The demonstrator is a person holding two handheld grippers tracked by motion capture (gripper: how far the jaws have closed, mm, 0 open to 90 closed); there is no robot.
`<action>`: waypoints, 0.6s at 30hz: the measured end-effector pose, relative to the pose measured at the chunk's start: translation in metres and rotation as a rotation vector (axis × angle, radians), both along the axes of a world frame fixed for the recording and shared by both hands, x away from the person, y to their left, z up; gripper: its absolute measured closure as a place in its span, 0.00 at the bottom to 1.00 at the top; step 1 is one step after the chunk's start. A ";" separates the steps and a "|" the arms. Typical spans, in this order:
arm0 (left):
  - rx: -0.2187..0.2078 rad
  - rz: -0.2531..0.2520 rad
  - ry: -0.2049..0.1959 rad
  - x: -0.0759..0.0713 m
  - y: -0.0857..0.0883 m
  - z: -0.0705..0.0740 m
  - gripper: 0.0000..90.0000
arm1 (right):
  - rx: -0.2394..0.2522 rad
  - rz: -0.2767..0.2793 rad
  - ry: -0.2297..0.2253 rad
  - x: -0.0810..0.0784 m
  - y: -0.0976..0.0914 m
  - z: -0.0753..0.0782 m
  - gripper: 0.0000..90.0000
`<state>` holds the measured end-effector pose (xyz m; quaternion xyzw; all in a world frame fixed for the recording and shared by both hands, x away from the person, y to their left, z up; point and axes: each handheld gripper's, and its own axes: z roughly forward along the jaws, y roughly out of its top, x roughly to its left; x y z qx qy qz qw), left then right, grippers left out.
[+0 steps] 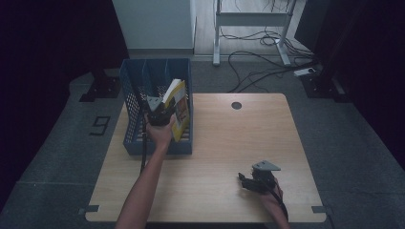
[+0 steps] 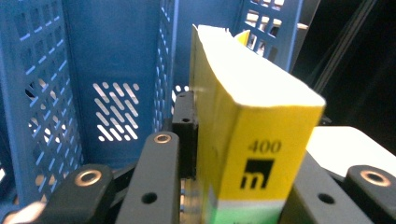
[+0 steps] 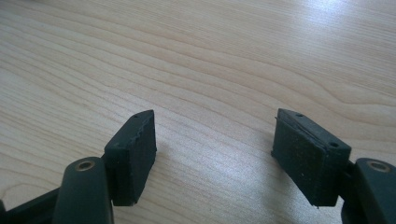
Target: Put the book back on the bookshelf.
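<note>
Wood table (image 1: 224,143): L gripper (image 1: 160,114) jaws clamp yellow book (image 1: 177,107) in blue rack (image 1: 143,81).

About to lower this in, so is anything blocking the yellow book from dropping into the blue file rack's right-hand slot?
Nothing visible does: the yellow book sits beside the divider, with open slot beyond it.

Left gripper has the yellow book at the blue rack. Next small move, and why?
Probably lower it a little further into the slot. The left gripper is shut on the yellow book, which stands tilted between the dividers of the blue file rack, top edge above the rim. The right gripper rests open on the table.
</note>
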<state>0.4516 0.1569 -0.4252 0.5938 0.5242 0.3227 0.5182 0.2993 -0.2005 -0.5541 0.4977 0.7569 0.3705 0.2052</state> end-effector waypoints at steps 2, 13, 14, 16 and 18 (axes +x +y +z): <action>-0.003 -0.008 0.003 -0.002 0.000 -0.001 0.82 | 0.000 0.000 0.000 0.000 0.000 0.000 0.33; 0.009 -0.042 -0.003 -0.015 -0.003 -0.006 0.82 | 0.002 -0.001 0.001 0.000 0.000 0.000 0.33; 0.008 -0.044 0.000 -0.016 -0.003 -0.006 0.81 | 0.003 -0.003 0.001 0.000 0.000 0.000 0.33; 0.006 -0.045 0.002 -0.017 -0.002 -0.007 0.81 | 0.002 -0.003 0.001 0.000 0.000 0.000 0.33; -0.003 -0.051 0.013 -0.017 -0.002 -0.007 0.80 | 0.003 -0.003 0.001 0.000 0.000 0.000 0.32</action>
